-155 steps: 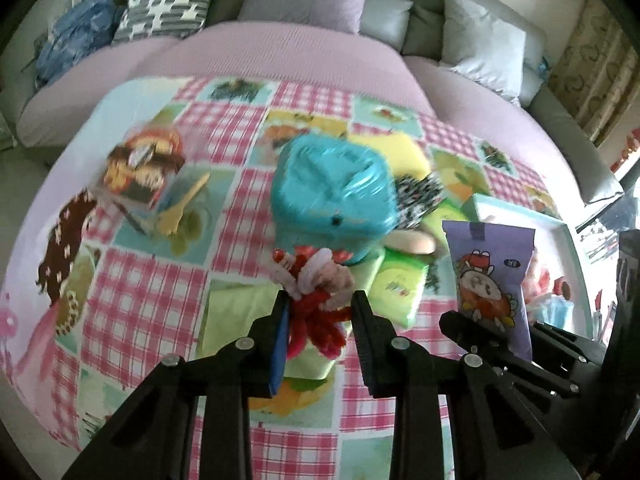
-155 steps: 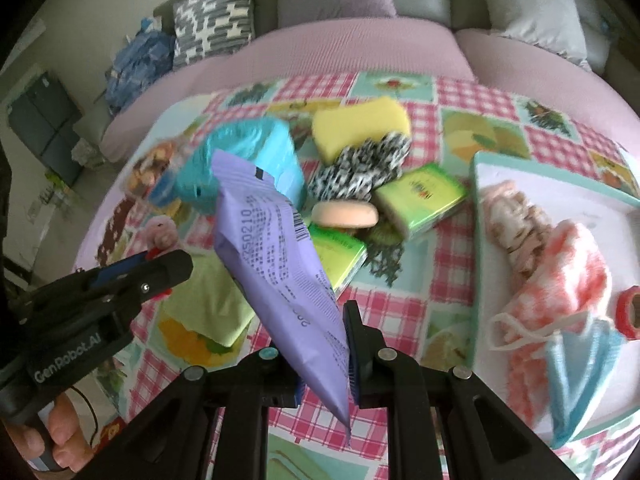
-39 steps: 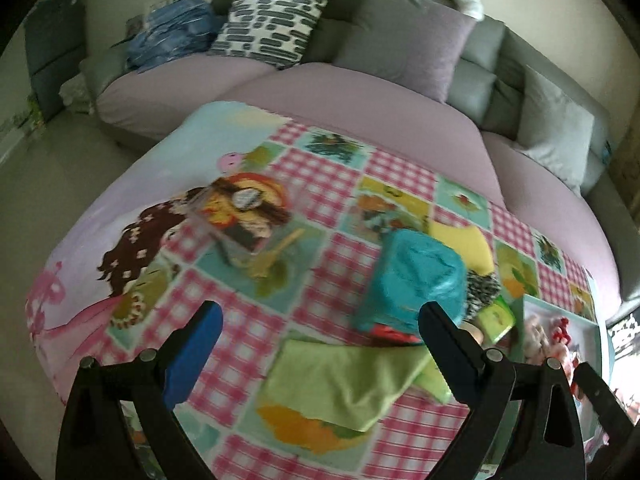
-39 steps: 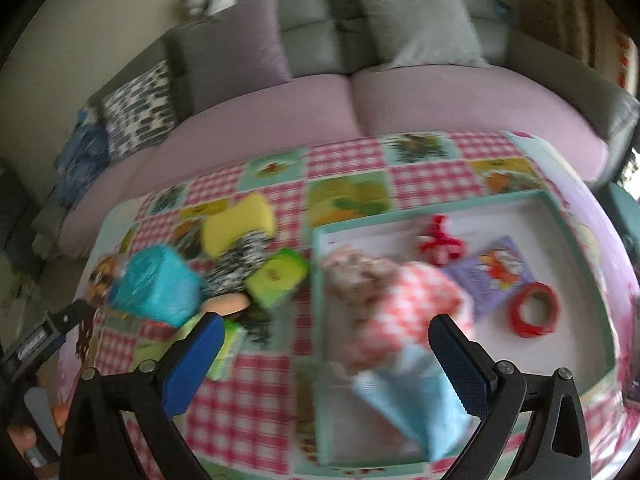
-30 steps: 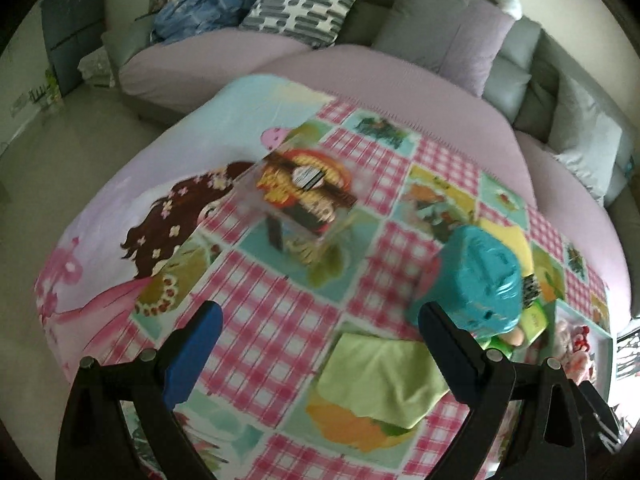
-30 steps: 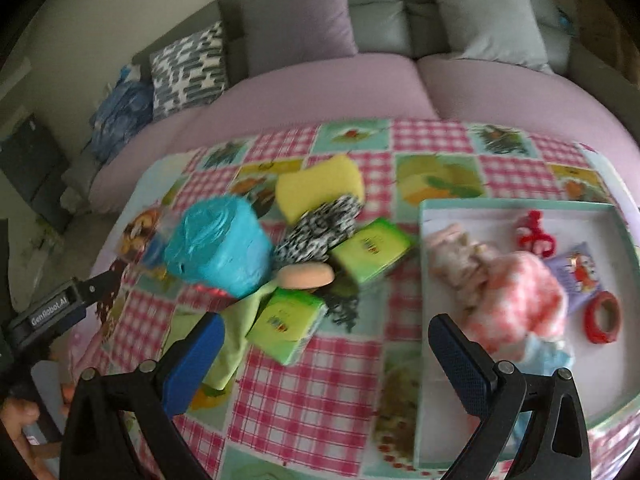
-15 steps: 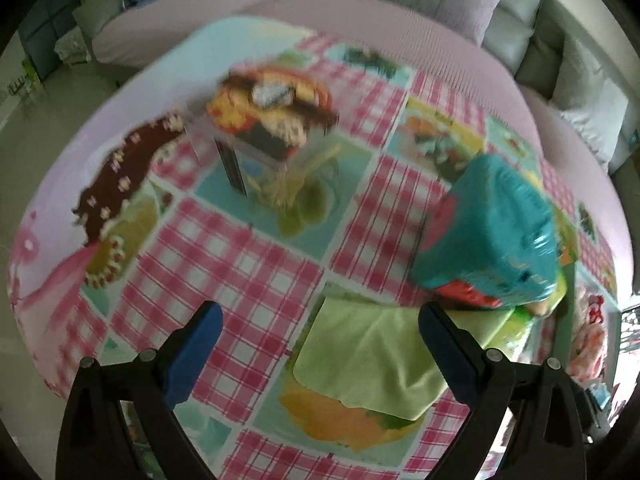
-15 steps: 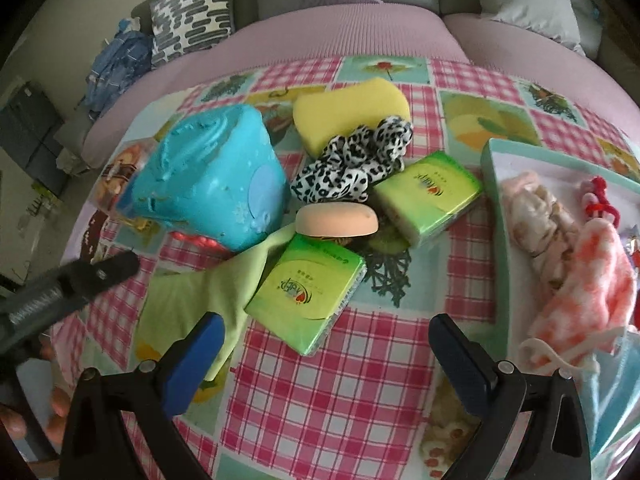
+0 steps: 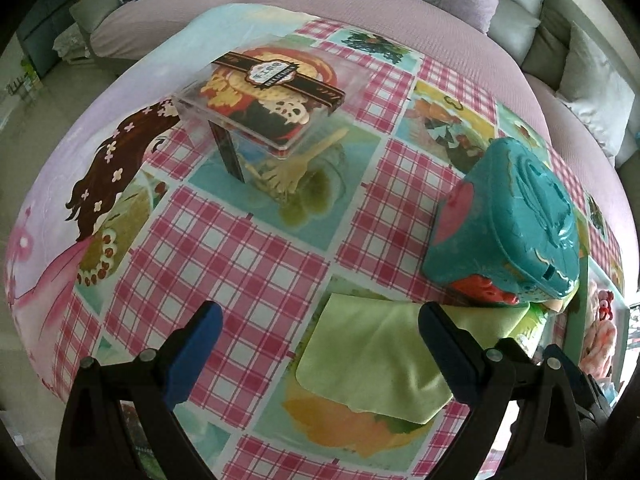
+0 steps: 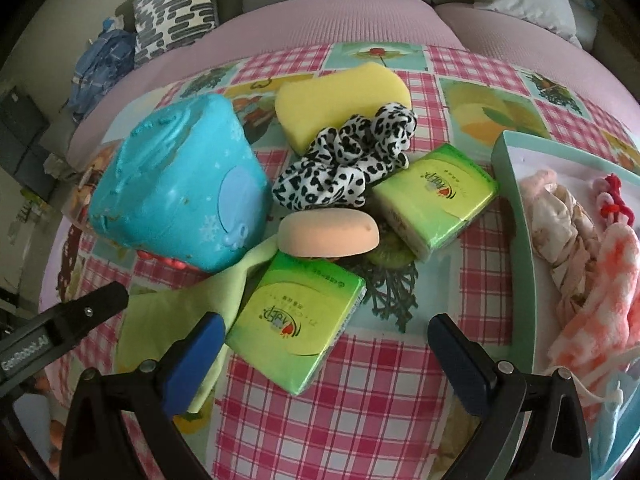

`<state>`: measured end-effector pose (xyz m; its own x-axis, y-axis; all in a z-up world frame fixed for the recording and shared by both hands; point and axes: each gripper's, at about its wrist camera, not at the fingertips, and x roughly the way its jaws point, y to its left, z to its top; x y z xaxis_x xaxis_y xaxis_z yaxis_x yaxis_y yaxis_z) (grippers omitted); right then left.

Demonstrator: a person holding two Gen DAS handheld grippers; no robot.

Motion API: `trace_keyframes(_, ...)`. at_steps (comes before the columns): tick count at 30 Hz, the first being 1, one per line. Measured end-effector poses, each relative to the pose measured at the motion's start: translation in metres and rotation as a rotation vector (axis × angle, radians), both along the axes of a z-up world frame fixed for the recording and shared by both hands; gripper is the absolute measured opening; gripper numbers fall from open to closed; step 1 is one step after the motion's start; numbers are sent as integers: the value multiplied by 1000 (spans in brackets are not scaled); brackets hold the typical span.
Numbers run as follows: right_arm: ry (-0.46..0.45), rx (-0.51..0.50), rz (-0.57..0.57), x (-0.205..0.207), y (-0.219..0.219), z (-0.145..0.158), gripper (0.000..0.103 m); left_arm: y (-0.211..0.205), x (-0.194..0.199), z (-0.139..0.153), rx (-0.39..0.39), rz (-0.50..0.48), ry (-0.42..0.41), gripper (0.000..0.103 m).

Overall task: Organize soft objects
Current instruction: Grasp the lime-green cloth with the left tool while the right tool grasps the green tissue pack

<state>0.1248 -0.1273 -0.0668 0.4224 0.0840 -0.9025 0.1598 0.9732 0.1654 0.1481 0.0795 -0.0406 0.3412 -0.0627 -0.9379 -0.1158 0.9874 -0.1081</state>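
Note:
My left gripper (image 9: pixel 320 316) is open and empty, low over the green cloth (image 9: pixel 372 356), which lies flat under its right finger. My right gripper (image 10: pixel 326 330) is open and empty, straddling a green tissue pack (image 10: pixel 298 322). Beyond it lie a peach sponge puff (image 10: pixel 328 234), a second green tissue pack (image 10: pixel 434 200), a leopard scrunchie (image 10: pixel 348 160) and a yellow sponge (image 10: pixel 340 98). The green cloth (image 10: pixel 192 304) runs under the teal wipes pack (image 10: pixel 176 188). The teal tray (image 10: pixel 516 240) at right holds cloths and a red hair tie.
A clear plastic snack box (image 9: pixel 260 92) with a yellow fork stands far left on the checked tablecloth. The teal wipes pack (image 9: pixel 508 224) stands tall right of the left gripper. A purple sofa with cushions (image 10: pixel 176 8) curves behind the table.
Both grippers have come down closer to the table. The left one moved toward the green cloth, the right one toward the near tissue pack. Earlier, both let go of their items into the tray.

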Motion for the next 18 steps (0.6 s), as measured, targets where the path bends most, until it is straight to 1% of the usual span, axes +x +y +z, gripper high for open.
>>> trace_keyframes(3,14,-23,13,3,3,-3,99,-5,2,0,-1,-21,-1,98)
trace_keyframes(11,9,-13,23,-5,-1,1,86,-11,2,0,1,-52,0,98)
trace_keyframes(15,5,-15,23,-13,-5,5,76,-13,4,-1,3,-60,4,98)
trace_keyframes(18,-1,-22,31,-14,-3,8,73,-14,4,-1,5,-62,7,98)
